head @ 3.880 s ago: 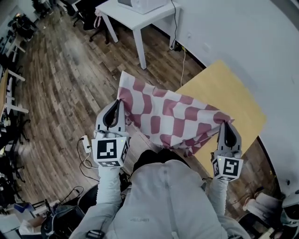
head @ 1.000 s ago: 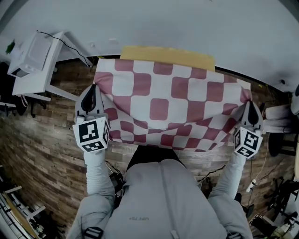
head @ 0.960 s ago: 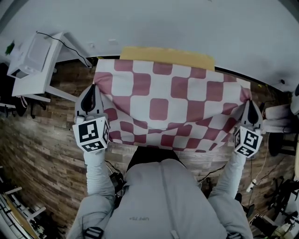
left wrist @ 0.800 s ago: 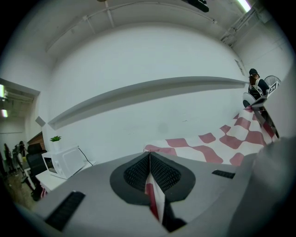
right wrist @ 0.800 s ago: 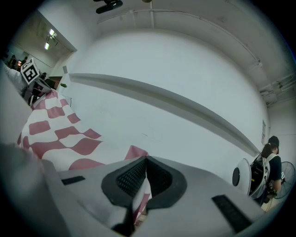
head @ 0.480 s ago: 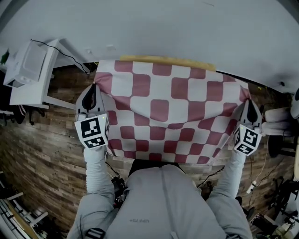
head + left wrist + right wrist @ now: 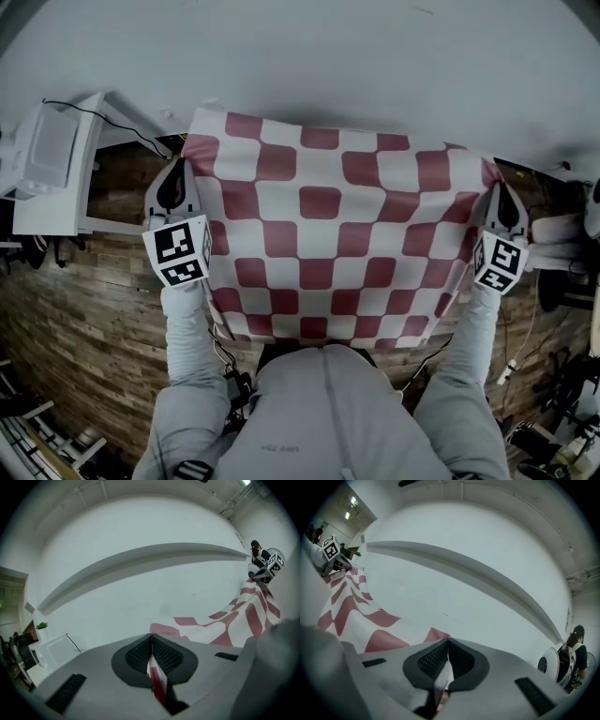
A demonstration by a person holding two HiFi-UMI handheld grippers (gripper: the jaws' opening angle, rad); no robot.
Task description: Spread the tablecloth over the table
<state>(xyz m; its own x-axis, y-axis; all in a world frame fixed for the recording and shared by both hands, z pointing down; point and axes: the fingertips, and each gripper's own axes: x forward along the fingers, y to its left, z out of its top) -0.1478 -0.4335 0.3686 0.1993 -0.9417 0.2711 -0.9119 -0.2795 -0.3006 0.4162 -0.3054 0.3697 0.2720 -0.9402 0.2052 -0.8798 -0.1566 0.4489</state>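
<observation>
Head view: the red-and-white checked fabric tablecloth [image 7: 323,246] lies stretched flat and wide in the middle of the picture. Its far edge is at 12 o'clock by the white wall [image 7: 328,56], and its near edge is at 6 o'clock just above the person's grey-clad chest. The left hand-held gripper [image 7: 178,169] pinches the cloth's far corner at 10 o'clock. The right hand-held gripper [image 7: 494,187] pinches the far corner at 2 o'clock. Each is carried at the end of a grey sleeve. A small white side table [image 7: 70,202] with a white box-shaped appliance [image 7: 45,148] on it stands at 9 o'clock on the brown wooden plank floor [image 7: 84,319].

Left gripper view: the jaws are pressed together on a fold of the tablecloth [image 7: 253,616], and a red stripe runs out between the ribbed black pads [image 7: 137,657]. From there the cloth sweeps off toward 2 o'clock, up to the right hand-held gripper [image 7: 262,570]. A small green potted plant [image 7: 42,627] sits at 9 o'clock.

Right gripper view: the jaws are likewise clamped on the cloth's edge, with a pale fold caught between the pads [image 7: 461,660]. The tablecloth [image 7: 356,616] runs toward 10 o'clock, to the left hand-held gripper [image 7: 337,559]. A person [image 7: 574,656] stands at 4 o'clock.
</observation>
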